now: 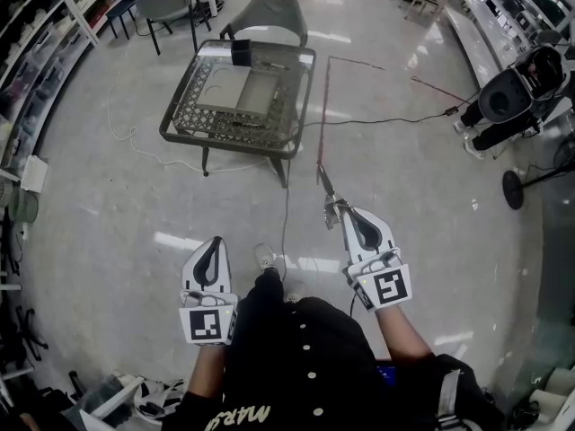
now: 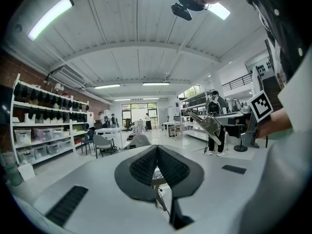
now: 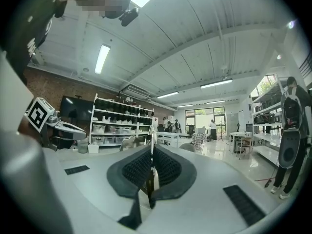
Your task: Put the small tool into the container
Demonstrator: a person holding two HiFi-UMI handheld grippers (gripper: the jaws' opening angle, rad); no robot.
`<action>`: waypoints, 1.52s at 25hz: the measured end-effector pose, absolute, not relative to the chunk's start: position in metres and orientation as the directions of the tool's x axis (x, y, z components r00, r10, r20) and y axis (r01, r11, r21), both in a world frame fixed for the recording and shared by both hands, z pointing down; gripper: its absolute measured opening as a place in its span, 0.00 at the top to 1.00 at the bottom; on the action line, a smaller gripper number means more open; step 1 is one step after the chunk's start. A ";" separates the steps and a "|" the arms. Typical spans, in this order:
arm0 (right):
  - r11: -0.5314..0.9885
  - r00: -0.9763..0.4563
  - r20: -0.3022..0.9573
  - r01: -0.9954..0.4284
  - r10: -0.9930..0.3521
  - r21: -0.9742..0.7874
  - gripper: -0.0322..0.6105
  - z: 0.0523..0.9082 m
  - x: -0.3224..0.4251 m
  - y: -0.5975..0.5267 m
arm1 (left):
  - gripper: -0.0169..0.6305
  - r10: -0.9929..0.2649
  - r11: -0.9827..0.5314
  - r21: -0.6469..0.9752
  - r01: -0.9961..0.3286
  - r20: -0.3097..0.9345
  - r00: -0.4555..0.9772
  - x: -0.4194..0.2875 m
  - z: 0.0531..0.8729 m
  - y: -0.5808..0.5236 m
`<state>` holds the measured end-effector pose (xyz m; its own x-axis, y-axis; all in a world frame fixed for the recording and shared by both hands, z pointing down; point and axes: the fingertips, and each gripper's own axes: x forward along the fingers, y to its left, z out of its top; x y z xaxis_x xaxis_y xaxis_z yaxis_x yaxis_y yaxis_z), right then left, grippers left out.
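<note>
Table [image 1: 180,126] w/ mesh rim stands on the floor at 12 o'clock, well apart from the person; grey tray [image 1: 235,92] on top. L claw [image 1: 214,241] at 7 o'clock: pressed together, nothing in it. R claw [image 1: 346,212] at 5 o'clock pinches the thin metal tool [image 1: 328,191], tip toward 11 o'clock, over the floor, well short of table.

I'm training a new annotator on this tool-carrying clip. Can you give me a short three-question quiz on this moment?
1. True or false: the left gripper is shut with nothing between its jaws.
2. Which one holds the small tool? A: left gripper. B: right gripper. C: neither.
3. What seat stands beyond the table?
Key: 1 true; 2 B; 3 the grey chair.
</note>
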<state>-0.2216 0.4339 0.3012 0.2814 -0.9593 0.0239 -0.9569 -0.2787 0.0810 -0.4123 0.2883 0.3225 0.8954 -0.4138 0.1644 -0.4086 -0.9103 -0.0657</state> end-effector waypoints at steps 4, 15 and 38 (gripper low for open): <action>-0.287 0.290 0.021 -0.954 -0.957 0.085 0.92 0.291 -0.208 0.419 | 0.94 -0.400 -0.917 -0.054 -0.396 0.137 0.906 -0.396 0.314 0.272; -0.291 0.295 0.043 -0.953 -0.954 0.080 0.92 0.298 -0.174 0.371 | 0.94 -0.400 -0.916 -0.049 -0.398 0.173 0.900 -0.360 0.324 0.220; -0.352 0.355 0.031 -0.932 -0.934 0.085 0.92 0.295 -0.119 0.280 | 0.94 -0.331 -0.944 -0.018 -0.331 0.103 0.938 -0.292 0.314 0.121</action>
